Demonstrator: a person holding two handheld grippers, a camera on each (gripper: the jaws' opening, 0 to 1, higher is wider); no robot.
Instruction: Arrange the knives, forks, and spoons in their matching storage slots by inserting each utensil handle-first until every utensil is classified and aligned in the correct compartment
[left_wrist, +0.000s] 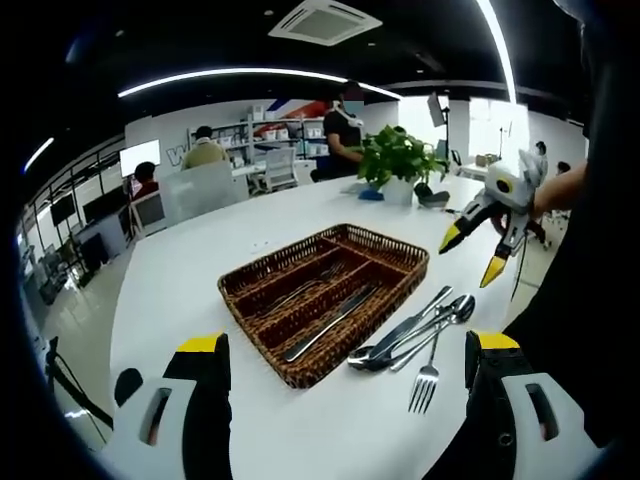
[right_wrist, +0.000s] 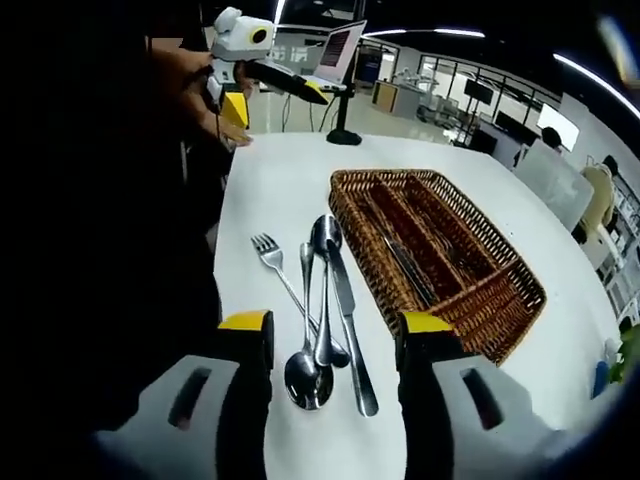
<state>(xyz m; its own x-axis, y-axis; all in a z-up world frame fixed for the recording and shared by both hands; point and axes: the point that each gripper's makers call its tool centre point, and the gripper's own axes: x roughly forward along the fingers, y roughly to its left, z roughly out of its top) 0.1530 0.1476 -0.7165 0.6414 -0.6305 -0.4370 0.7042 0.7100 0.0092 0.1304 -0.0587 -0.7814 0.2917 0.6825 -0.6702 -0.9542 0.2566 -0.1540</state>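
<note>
Left gripper (left_wrist: 345, 365) hangs spread and empty over the white table (left_wrist: 190, 280), before the wicker tray (left_wrist: 325, 300). Right gripper (right_wrist: 335, 335), jaws likewise apart, hovers above one fork (right_wrist: 275, 262), two spoons (right_wrist: 310, 340) and one knife (right_wrist: 348, 310) lying beside the tray, which holds more cutlery.

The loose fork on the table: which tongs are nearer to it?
Right, as far as I can judge. The right tongs hover just over the loose cutlery beside the fork; the left tongs sit farther back from the fork, both open.
</note>
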